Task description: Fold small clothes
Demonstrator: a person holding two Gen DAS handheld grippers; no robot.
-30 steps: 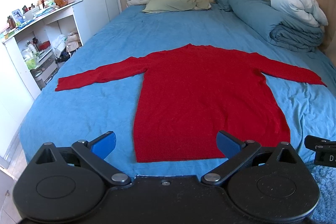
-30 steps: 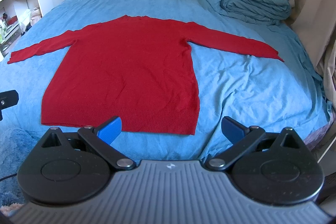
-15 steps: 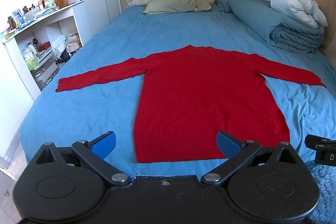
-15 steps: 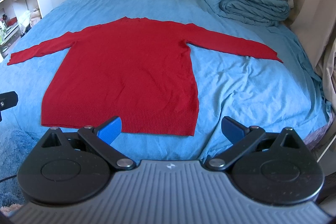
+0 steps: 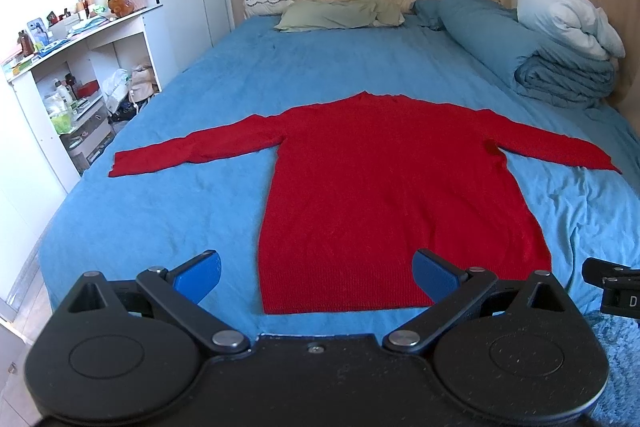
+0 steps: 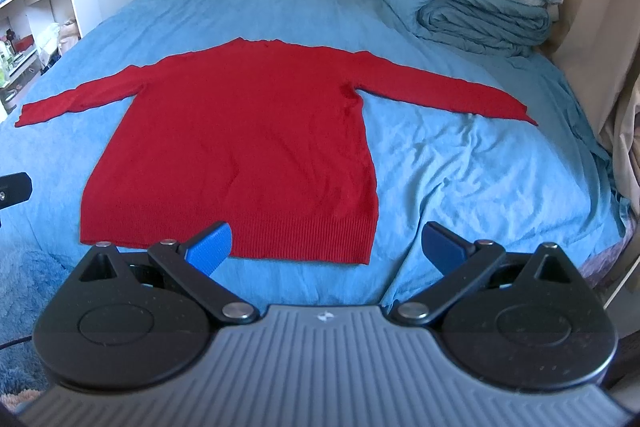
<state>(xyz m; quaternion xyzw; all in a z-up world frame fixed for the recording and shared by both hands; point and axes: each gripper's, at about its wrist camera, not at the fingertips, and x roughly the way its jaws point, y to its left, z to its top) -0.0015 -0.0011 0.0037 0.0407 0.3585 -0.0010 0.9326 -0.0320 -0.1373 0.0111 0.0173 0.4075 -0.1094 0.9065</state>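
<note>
The bed (image 5: pixel 168 211) in blue sheet fills most of the view, with bare sheet all round a red sweater (image 5: pixel 384 203) lying flat at its centre, sleeves spread toward 9 and 3 o'clock, hem nearest. Folded duvets (image 5: pixel 560 67) sit at 2 o'clock, a green pillow (image 5: pixel 340 17) at 12, cluttered white shelves (image 5: pixel 80 83) at 9. Left gripper (image 5: pixel 316 277) and right gripper (image 6: pixel 328 247) hover at 6 o'clock by the hem, fingers apart, holding nothing.
</note>
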